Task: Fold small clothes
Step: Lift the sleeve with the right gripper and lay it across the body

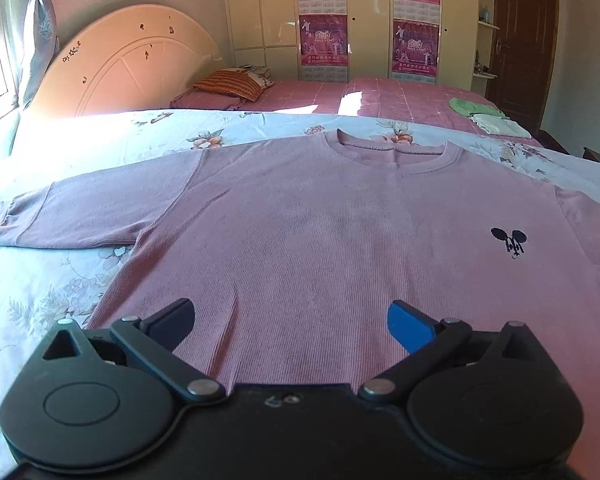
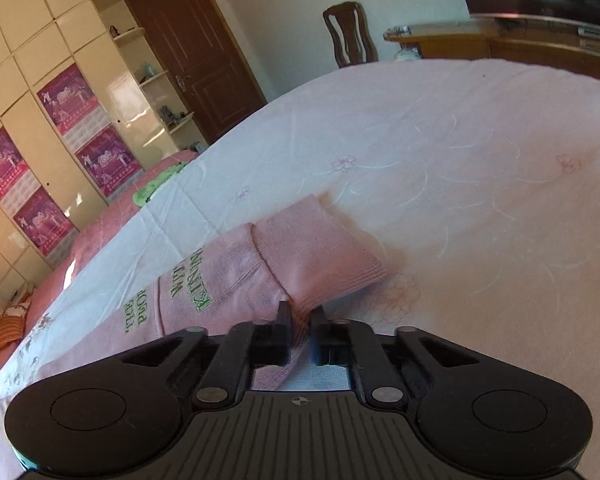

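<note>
My floral-printed pale bedsheet (image 1: 44, 280) carries the mauve ribbed long-sleeved top (image 1: 300, 232), spread flat front-up with its collar away from me. In the right wrist view the top's pink sleeve with green embroidered lettering (image 2: 220, 280) runs out to its cuff. My left gripper (image 1: 292, 320) stands wide apart over the hem, holding nothing. My right gripper (image 2: 299, 320) is pinched nearly closed on the sleeve just short of the cuff. I judge the risk is that this narrow bite catches only one layer, or slips on the knit, so the sleeve would drag crooked when I carry it across. The pads' contact is buried in fabric, and the right sleeve is cut off in the left view.
</note>
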A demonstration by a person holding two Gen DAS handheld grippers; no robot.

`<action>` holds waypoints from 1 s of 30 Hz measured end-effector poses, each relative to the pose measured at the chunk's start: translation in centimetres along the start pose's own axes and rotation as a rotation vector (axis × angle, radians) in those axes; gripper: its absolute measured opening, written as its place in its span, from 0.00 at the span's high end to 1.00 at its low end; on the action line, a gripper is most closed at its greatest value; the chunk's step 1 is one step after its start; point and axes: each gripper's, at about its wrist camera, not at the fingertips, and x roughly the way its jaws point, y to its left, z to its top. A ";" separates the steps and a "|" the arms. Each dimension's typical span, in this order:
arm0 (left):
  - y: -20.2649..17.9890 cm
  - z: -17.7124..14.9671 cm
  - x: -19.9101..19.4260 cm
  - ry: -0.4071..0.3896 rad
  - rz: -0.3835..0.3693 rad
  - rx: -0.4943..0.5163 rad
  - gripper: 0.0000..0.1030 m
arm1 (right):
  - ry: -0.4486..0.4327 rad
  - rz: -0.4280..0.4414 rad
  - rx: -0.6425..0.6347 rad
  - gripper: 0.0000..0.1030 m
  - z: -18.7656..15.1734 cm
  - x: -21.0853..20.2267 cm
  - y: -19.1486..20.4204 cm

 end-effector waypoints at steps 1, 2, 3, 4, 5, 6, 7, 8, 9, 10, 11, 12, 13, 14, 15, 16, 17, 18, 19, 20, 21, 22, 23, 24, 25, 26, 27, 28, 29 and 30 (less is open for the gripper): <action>0.0 0.0 0.1 0.002 0.020 0.011 0.00 | -0.053 0.009 -0.038 0.92 0.1 -0.8 0.3; 0.0 0.0 0.3 0.013 0.026 0.017 0.00 | -0.055 -0.017 -0.073 0.93 0.1 -0.7 0.4; 0.2 0.0 0.6 0.033 0.014 0.016 0.00 | 0.009 -0.057 -0.048 0.92 0.0 0.7 0.1; 0.5 0.0 0.9 0.061 -0.006 0.011 0.00 | 0.019 -0.053 -0.019 0.93 -0.1 0.9 -0.4; 0.7 -0.1 1.2 0.090 -0.029 0.014 0.01 | 0.009 -0.061 -0.053 0.92 0.0 0.6 0.1; 0.9 -0.2 1.4 0.107 -0.048 0.022 0.05 | -0.006 -0.067 -0.093 0.92 0.0 0.1 0.9; 1.1 -0.3 1.5 0.110 -0.058 0.028 0.06 | -0.023 -0.062 -0.123 0.92 0.0 -0.5 1.7; 1.3 -0.6 1.4 0.107 -0.056 0.032 0.07 | -0.034 -0.057 -0.143 0.92 -0.1 -1.0 2.4; 1.5 -0.7 1.4 0.105 -0.055 0.036 0.09 | -0.039 -0.051 -0.160 0.92 -0.2 -1.5 3.0; 1.8 -0.9 1.4 0.101 -0.060 0.037 0.10 | -0.044 -0.037 -0.187 0.92 -0.2 -1.9 3.9; 2.2 -1.0 1.4 0.100 -0.063 0.033 0.12 | -0.045 -0.024 -0.207 0.92 -0.4 -2.2 4.9; 2.5 -1.1 1.4 0.096 -0.062 0.027 0.13 | -0.045 -0.014 -0.222 0.92 -0.6 -2.6 5.8; 2.9 -1.1 1.3 0.087 -0.061 0.020 0.13 | -0.046 0.007 -0.245 0.92 -1.0 -3.1 7.2; 3.4 -1.1 1.3 0.078 -0.060 0.016 0.13 | -0.048 0.036 -0.283 0.92 -1.7 -3.6 9.0; 3.9 -1.1 1.4 0.070 -0.058 0.013 0.13 | -0.055 0.061 -0.325 0.92 -2.3 -4.4 10.5; 4.3 -1.0 1.4 0.064 -0.057 0.009 0.12 | -0.063 0.092 -0.371 0.92 -3.3 -5.2 12.3; 4.8 -1.0 1.5 0.059 -0.057 0.004 0.12 | -0.063 0.136 -0.413 0.92 -4.7 -5.9 14.4; 5.3 -0.9 1.6 0.055 -0.058 -0.003 0.12 | -0.057 0.173 -0.442 0.92 -5.9 -6.6 16.1; 6.1 -0.7 1.9 0.054 -0.061 -0.014 0.12 | -0.050 0.204 -0.466 0.92 -7.1 -7.2 17.8; 6.8 -0.7 2.1 0.054 -0.063 -0.024 0.11 | -0.033 0.242 -0.493 0.92 -8.9 -7.6 20.0; 7.5 -0.6 2.3 0.053 -0.064 -0.034 0.11 | -0.019 0.271 -0.507 0.92 -10.2 -8.0 21.5; 8.1 -0.5 2.5 0.051 -0.067 -0.042 0.10 | -0.001 0.300 -0.528 0.92 -12.0 -8.2 23.4; 8.9 -0.5 2.6 0.048 -0.070 -0.049 0.10 | 0.015 0.324 -0.550 0.92 -13.6 -8.2 25.4; 9.7 -0.4 2.8 0.046 -0.071 -0.052 0.10 | 0.034 0.348 -0.567 0.92 -15.1 -8.1 27.4; 10.7 -0.3 3.0 0.045 -0.075 -0.053 0.10 | 0.053 0.370 -0.584 0.92 -16.7 -8.2 29.0; 11.4 -0.3 3.1 0.042 -0.076 -0.055 0.10 | 0.067 0.386 -0.603 0.92 -18.3 -8.3 30.4; 12.3 -0.3 3.1 0.039 -0.079 -0.059 0.11 | 0.084 0.404 -0.626 0.92 -20.0 -8.1 32.1; 13.1 -0.3 3.2 0.039 -0.088 -0.065 0.11 | 0.098 0.419 -0.640 0.92 -21.4 -8.3 33.3; 14.2 -0.2 3.3 0.041 -0.096 -0.074 0.13 | 0.118 0.438 -0.661 0.92 -23.4 -8.2 34.9; 15.0 -0.2 3.4 0.043 -0.102 -0.085 0.13 | 0.131 0.449 -0.684 0.92 -25.0 -8.2 36.1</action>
